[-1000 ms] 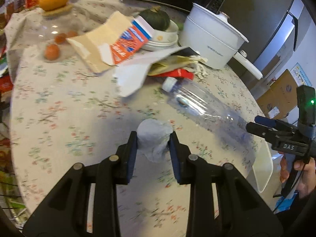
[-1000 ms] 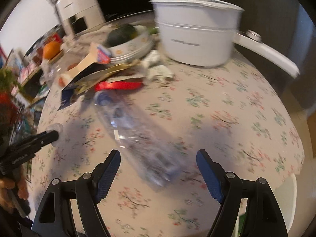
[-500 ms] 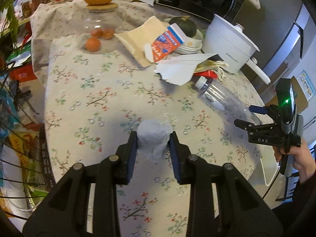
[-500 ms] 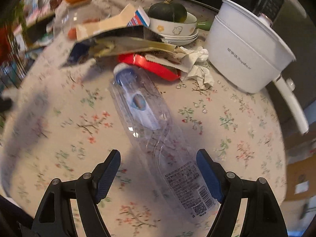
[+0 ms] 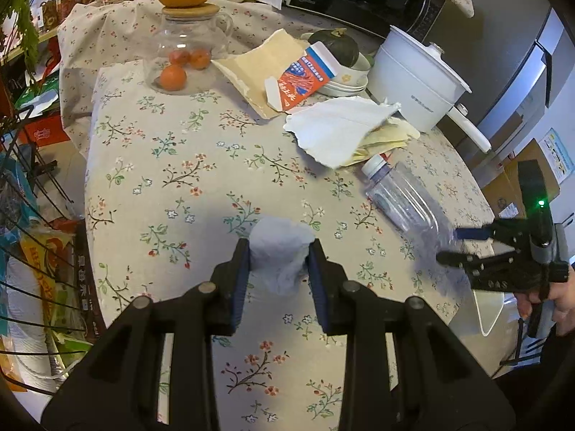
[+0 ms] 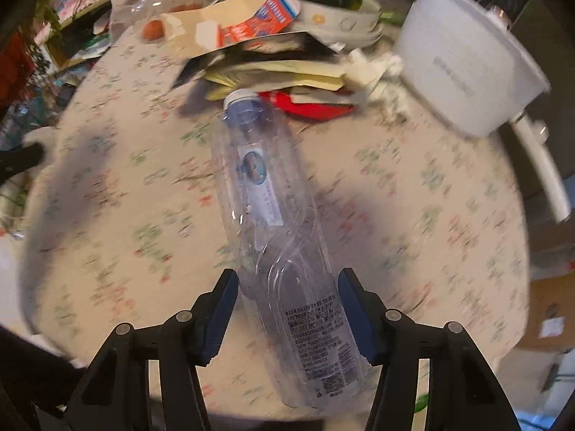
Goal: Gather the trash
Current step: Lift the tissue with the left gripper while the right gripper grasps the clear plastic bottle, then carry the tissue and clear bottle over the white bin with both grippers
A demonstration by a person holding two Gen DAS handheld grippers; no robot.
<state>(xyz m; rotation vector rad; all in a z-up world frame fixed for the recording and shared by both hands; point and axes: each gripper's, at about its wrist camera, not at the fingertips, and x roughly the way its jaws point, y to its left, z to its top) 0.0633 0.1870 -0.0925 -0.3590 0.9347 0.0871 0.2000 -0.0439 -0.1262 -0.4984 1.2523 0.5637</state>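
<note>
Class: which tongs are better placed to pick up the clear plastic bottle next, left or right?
Right. The right tongs are open and already straddle the bottle lying on the table, while the left tongs are shut on a crumpled tissue.

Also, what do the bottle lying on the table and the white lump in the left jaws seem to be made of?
The bottle looks like thin clear plastic: glossy, see-through, with a moulded waist and a white cap. The lump looks like crumpled tissue or paper towel: matte white, soft creases, squeezed where the left gripper pinches it.

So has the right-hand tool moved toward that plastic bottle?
Yes. The right gripper advanced along the bottle toward the paper pile; its jaws now straddle the base.
</note>
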